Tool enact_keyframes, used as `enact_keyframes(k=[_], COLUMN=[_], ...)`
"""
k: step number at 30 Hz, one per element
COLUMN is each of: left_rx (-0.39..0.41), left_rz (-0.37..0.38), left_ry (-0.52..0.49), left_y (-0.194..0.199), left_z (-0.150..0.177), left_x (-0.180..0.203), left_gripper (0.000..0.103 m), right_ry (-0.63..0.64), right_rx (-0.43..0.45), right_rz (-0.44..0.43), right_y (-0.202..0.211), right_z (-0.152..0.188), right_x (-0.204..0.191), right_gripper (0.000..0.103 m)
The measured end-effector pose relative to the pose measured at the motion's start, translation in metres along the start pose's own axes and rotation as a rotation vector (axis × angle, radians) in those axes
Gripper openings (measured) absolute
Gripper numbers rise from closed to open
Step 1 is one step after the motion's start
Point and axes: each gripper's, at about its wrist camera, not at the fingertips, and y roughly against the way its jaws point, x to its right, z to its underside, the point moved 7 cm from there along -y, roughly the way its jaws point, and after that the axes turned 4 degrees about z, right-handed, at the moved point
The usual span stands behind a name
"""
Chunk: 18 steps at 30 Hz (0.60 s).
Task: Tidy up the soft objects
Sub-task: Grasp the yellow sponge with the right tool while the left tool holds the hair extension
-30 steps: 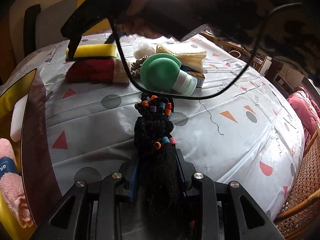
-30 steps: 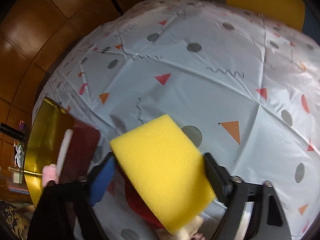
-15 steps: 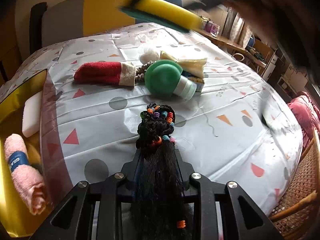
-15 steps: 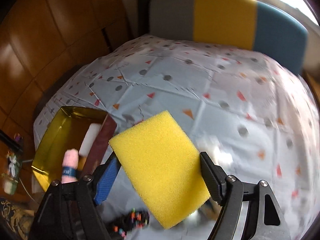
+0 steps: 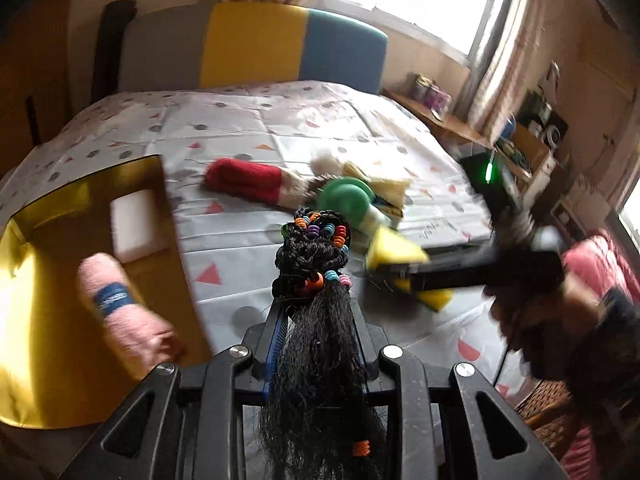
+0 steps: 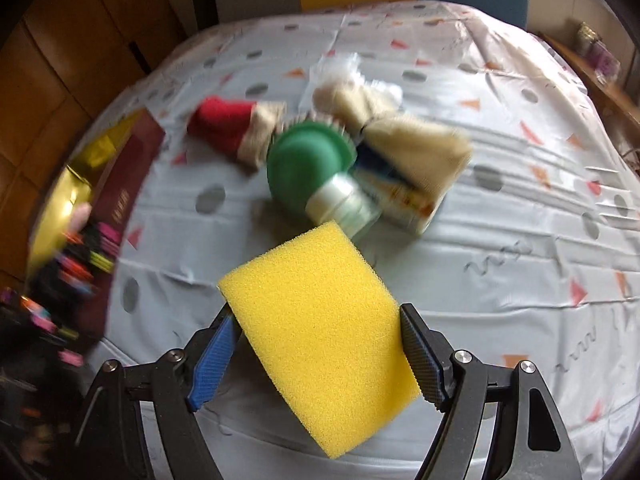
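Observation:
My left gripper is shut on a black braided hairpiece with coloured beads, held above the table. My right gripper is shut on a yellow sponge; in the left wrist view the sponge hangs to the right of the hairpiece. On the table lie a red and cream rolled cloth, a green-capped bottle, a folded cream cloth and a white fluffy item. A gold tray at the left holds a pink rolled towel and a white sponge.
The table wears a pale cloth with triangles and dots. A grey, yellow and blue chair back stands at the far edge. A wooden shelf with clutter and a pink cushion are on the right.
My right gripper with the yellow sponge swung from above the far pile down to the right of the hairpiece. My left gripper rose and shifted left, showing more of the gold tray.

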Motion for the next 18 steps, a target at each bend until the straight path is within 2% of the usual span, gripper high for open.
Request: enact_keyframes(k=[5, 9, 13, 18], left_rx=[0.041, 0.08, 0.084, 0.033], left_rz=[-0.049, -0.149, -0.239, -0.311], left_ry=[0.128, 0.222, 0.287, 0.333], left_y=[0.034, 0.055, 0.057, 0.033], left_z=[-0.014, -0.026, -0.034, -0.045], left_x=[-0.047, -0.105, -0.158, -0.21], left_gripper=[0.028, 0.028, 0.028, 0.028], right_ry=[0.083, 0.115, 0.131, 0.153], right_rx=[0.014, 0.014, 0.012, 0.011], right_rz=[0.057, 0.081, 0.093, 0.105], right_y=[-0.005, -0.008, -0.009, -0.011], right_z=[0.006, 0.006, 0.008, 0.008], right_x=[-0.006, -0.009, -0.01, -0.014], right_gripper=[0.079, 0.08, 0.08, 0.08])
